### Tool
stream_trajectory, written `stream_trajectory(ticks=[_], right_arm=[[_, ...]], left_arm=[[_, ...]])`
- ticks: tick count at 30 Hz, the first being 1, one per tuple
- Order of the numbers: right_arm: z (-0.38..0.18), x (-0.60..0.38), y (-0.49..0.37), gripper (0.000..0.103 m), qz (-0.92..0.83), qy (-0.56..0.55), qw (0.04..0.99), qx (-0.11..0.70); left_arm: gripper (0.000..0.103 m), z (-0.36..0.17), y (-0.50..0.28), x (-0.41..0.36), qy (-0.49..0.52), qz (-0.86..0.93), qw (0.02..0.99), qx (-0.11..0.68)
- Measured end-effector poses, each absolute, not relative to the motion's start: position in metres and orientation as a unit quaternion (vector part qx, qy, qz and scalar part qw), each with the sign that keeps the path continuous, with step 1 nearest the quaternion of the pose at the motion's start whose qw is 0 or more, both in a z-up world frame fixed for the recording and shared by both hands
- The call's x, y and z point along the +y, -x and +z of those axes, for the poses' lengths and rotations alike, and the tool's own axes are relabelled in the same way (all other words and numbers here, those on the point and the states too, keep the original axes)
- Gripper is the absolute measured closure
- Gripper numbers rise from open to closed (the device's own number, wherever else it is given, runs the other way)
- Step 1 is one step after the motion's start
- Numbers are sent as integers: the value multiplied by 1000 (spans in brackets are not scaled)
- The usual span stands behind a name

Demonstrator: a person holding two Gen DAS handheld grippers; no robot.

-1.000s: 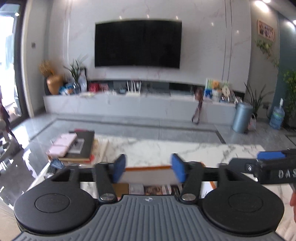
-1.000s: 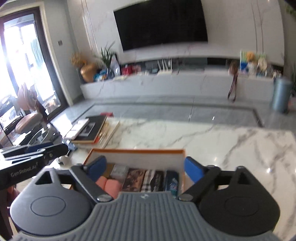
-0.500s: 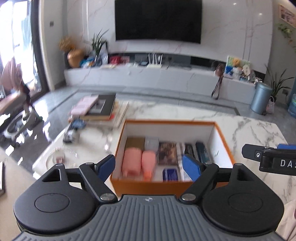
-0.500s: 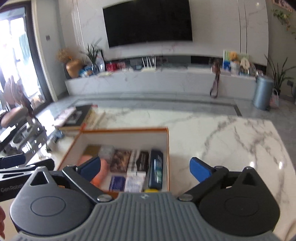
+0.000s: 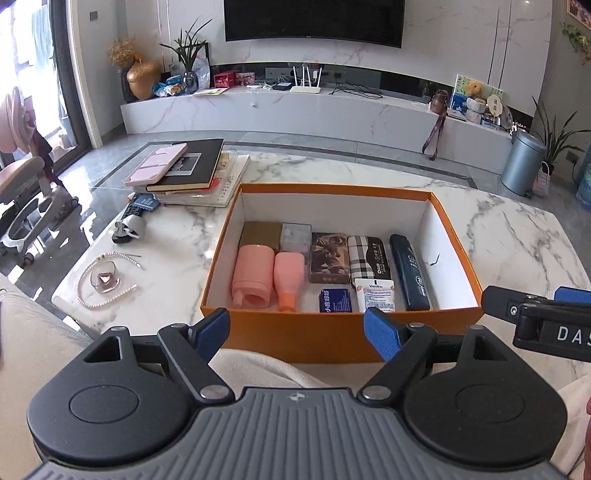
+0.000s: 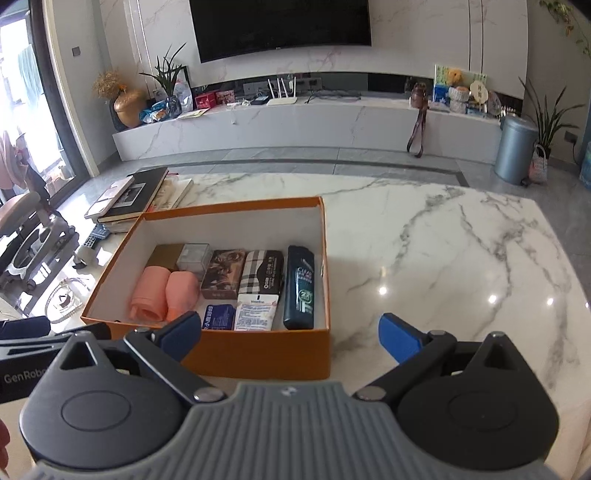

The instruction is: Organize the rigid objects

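The open orange cardboard box (image 5: 340,334), its small bottles and packets packed in tidy rows along its near side, sits just ahead of the left gripper (image 5: 301,330) and ahead-left of the right gripper (image 6: 290,334), both spread wide and empty, probably poised to reach in.

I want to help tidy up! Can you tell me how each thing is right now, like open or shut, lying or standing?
orange box: open, no lid
dark shampoo bottle: lying flat in box
pink bottle: lying flat in box
left gripper: open, empty
right gripper: open, empty
TV: off
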State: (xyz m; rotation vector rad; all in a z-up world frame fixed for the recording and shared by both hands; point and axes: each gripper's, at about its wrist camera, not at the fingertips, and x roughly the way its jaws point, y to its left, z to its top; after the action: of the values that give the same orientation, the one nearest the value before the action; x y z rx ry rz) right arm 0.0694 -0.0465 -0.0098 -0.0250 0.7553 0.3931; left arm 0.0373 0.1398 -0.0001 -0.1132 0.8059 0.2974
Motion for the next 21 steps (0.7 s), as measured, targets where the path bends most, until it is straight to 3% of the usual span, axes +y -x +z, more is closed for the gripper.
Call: stream_trajectory(ticks=[21], right_arm=[[-16, -48, -81, 2, 177, 6, 906, 384]], left_arm=[[7, -5, -45, 142, 57, 150, 906, 392]])
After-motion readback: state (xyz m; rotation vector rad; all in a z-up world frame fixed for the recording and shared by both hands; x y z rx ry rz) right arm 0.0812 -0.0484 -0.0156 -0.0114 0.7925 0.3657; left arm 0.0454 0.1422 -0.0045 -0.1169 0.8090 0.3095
